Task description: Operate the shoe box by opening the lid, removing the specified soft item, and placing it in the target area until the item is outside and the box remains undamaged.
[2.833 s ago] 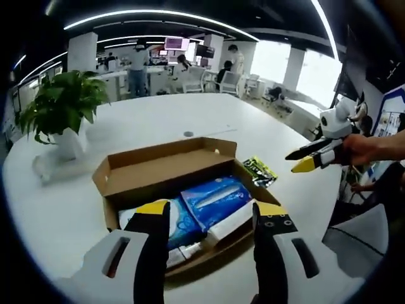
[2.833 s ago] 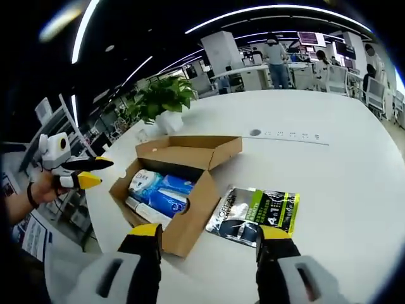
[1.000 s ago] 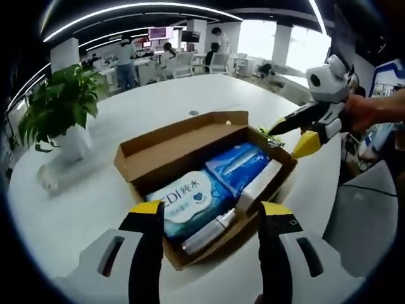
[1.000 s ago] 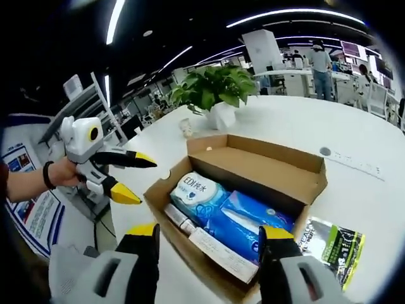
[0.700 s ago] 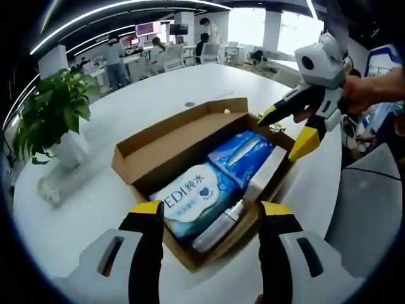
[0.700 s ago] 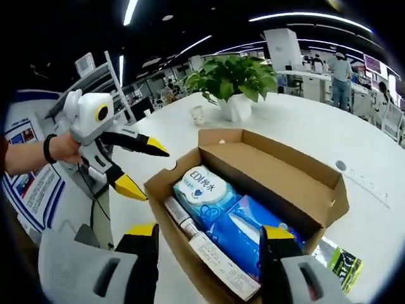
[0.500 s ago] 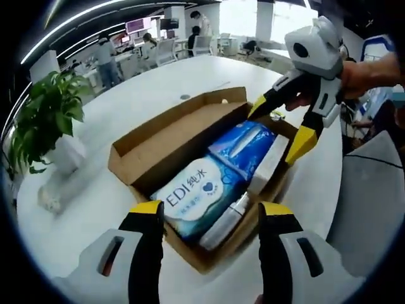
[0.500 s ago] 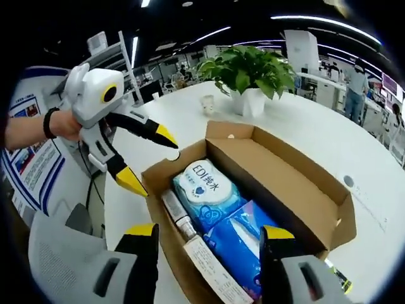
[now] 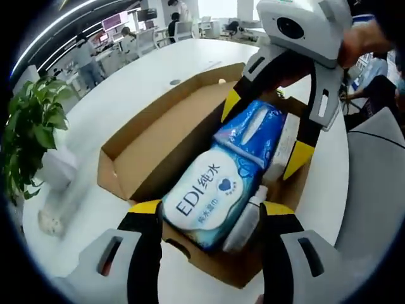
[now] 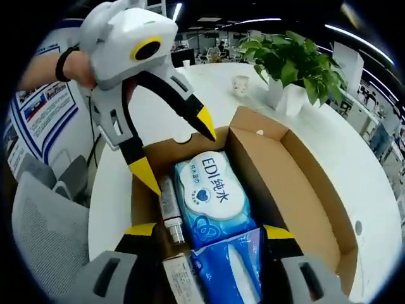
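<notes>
In the left gripper view, your left gripper [image 9: 207,214] sat released at the bottom, jaws apart over the open shoe box [image 9: 136,142] at centre. The wipes pack [image 9: 209,196] lay inside beside a blue pack [image 9: 253,130]. Your right gripper [image 9: 262,136], spread open, straddled that blue pack at upper right.

In the right gripper view, your right gripper [image 10: 209,233] was released at the bottom; the wipes pack [image 10: 212,193] lay in the box [image 10: 297,171], and your left gripper [image 10: 174,149] was open at upper left.

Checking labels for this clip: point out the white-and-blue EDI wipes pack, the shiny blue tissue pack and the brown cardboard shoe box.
white-and-blue EDI wipes pack [image 10: 212,193]: right gripper view, printed top face.
shiny blue tissue pack [image 9: 254,132]: left gripper view, top face.
brown cardboard shoe box [image 9: 166,136]: left gripper view, opened lid's inner face.
</notes>
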The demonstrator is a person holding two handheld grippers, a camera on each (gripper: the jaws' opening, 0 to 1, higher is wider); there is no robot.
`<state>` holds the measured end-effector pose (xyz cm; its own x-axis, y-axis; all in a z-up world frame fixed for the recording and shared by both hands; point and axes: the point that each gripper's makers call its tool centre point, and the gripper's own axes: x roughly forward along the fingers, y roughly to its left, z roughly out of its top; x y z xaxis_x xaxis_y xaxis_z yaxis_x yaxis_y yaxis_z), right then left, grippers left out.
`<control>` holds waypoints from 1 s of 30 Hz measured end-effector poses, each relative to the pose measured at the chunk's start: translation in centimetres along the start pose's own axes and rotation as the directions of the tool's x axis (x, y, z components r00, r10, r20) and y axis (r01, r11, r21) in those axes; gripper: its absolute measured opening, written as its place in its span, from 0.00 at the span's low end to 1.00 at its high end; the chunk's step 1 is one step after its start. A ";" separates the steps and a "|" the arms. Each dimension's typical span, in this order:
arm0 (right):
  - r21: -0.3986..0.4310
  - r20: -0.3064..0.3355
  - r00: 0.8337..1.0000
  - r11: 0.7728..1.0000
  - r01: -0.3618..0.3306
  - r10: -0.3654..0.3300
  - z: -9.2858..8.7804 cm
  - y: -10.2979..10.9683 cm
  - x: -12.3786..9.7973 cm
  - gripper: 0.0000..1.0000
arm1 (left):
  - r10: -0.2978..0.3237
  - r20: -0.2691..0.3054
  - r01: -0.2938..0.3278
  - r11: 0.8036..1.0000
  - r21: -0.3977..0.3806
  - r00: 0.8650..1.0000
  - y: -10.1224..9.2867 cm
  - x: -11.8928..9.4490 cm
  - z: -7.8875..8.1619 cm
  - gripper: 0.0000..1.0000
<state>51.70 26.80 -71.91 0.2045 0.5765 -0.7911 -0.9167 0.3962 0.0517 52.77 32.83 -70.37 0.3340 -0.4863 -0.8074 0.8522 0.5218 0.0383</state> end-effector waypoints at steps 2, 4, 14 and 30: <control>-0.007 -0.013 1.000 1.000 -0.007 0.007 -0.2 -0.3 0.8 0.62 | -0.014 -0.013 0.014 1.000 0.009 1.000 0.2 0.6 -0.1 0.62; -0.009 -0.017 1.000 1.000 -0.020 0.019 -0.2 -0.2 1.3 0.62 | -0.020 -0.026 0.020 0.999 0.031 0.999 0.4 1.0 -0.2 0.62; -0.050 -0.064 0.997 0.998 -0.042 0.038 -0.6 -0.6 3.8 0.62 | -0.065 -0.115 0.080 0.987 0.137 0.991 0.8 3.3 -1.3 0.63; -0.089 -0.073 0.997 0.995 -0.033 0.027 -1.7 0.2 4.2 0.53 | -0.075 -0.167 0.103 0.980 0.168 0.983 -0.9 3.3 -2.6 0.59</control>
<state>51.76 28.09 -76.21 0.1542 0.5328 -0.8321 -0.9500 0.3115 0.0235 52.08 32.55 -74.59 0.1973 -0.4001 -0.8950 0.9377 0.3432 0.0533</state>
